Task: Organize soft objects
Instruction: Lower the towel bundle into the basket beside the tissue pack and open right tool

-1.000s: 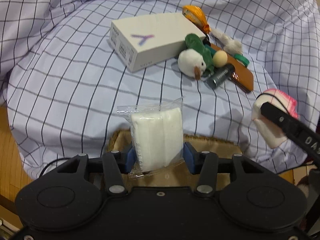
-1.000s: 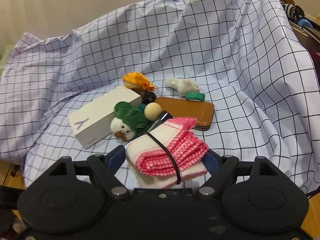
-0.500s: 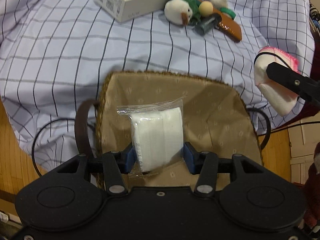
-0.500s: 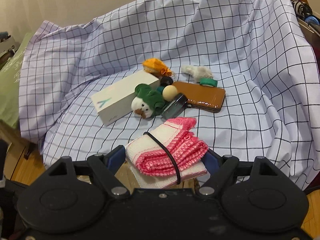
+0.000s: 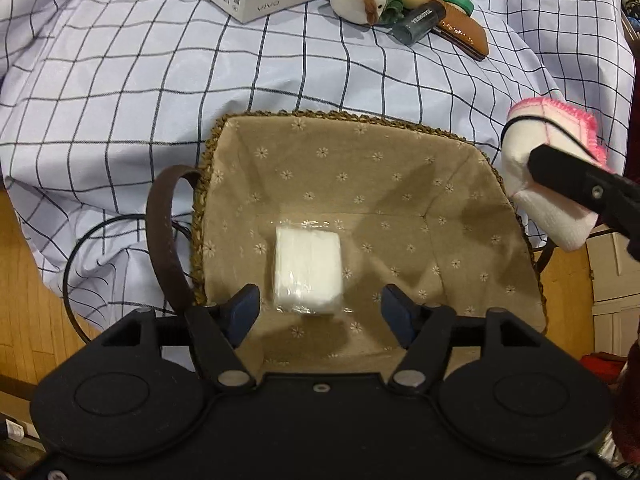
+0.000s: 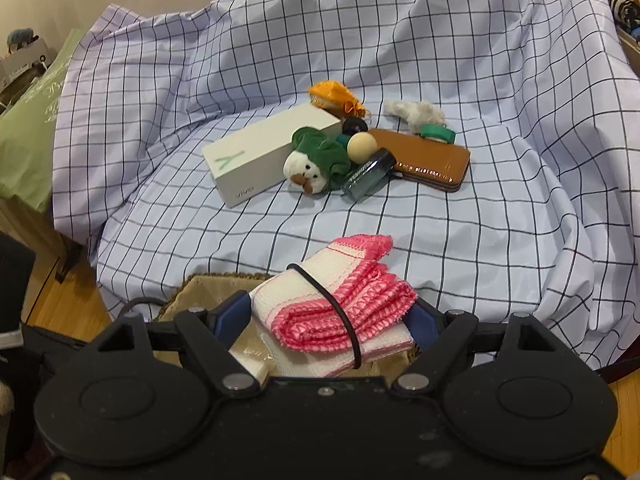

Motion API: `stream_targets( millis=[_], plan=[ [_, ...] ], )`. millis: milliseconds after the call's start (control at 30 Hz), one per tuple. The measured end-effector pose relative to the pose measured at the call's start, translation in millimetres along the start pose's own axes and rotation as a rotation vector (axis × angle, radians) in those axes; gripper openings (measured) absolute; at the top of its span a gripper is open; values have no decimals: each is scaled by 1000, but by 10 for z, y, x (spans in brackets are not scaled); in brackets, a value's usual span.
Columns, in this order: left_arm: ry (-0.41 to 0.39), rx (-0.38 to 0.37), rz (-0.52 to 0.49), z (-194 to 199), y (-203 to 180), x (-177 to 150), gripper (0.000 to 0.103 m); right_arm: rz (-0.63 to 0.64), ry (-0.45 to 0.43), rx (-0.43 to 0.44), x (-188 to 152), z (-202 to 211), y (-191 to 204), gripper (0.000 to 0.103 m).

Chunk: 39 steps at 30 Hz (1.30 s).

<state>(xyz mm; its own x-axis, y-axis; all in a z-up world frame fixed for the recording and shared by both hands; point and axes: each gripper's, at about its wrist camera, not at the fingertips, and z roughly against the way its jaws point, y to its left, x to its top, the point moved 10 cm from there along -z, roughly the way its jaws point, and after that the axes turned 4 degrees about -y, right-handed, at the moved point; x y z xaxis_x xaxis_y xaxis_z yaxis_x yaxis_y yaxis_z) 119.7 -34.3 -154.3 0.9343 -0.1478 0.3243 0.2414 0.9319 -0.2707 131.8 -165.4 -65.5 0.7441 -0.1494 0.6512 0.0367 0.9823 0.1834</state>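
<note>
A woven basket [image 5: 208, 184] with a flower-print cloth lining stands at the near edge of the checked sheet. On its floor lies a white cotton pack in clear plastic [image 5: 307, 270]. My left gripper [image 5: 320, 312] hangs above the pack with its jaws opening, the pads clear of the pack on both sides. My right gripper [image 6: 332, 320] is shut on a folded pink-and-white cloth [image 6: 340, 312] bound by a black band. In the left wrist view that cloth [image 5: 552, 168] hovers over the basket's right rim. A green-and-white plush toy [image 6: 316, 160] lies further back.
On the checked sheet [image 6: 400, 60] behind the basket lie a white phone box [image 6: 264, 152], a brown leather case [image 6: 424, 156], a grey bottle [image 6: 368, 176], a cream ball [image 6: 362, 145], an orange item [image 6: 336, 96] and white fluff [image 6: 416, 112]. Wooden floor [image 5: 32, 280] flanks the basket.
The left gripper moved from the sheet to over the basket, then let go of the cotton pack, which now lies on the basket floor. The right gripper drew back towards the basket with the cloth.
</note>
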Motion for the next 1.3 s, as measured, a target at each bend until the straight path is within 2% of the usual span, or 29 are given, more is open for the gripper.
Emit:
stream_targets(
  millis=[100, 167, 333, 467, 800, 900, 1300],
  plan=[
    [-40, 8, 2, 59, 12, 38, 64, 5, 28, 13, -51, -31, 0, 82],
    [-79, 20, -1, 103, 36, 86, 69, 12, 45, 21, -88, -49, 8, 82],
    [-141, 7, 61, 174, 110, 212, 73, 51, 85, 51, -188, -86, 84, 82],
    [-147, -4, 101, 185, 154, 265, 73, 91, 123, 74, -292, -122, 162, 82],
    [-150, 1, 94, 160, 138, 316, 75, 114, 164, 122, -405, -150, 275, 82],
    [-147, 1, 91, 141, 133, 318, 78, 107, 164, 116, -398, -169, 248, 85],
    [-126, -1, 81, 88, 117, 320, 78, 81, 159, 93, -384, -204, 182, 85]
  ],
)
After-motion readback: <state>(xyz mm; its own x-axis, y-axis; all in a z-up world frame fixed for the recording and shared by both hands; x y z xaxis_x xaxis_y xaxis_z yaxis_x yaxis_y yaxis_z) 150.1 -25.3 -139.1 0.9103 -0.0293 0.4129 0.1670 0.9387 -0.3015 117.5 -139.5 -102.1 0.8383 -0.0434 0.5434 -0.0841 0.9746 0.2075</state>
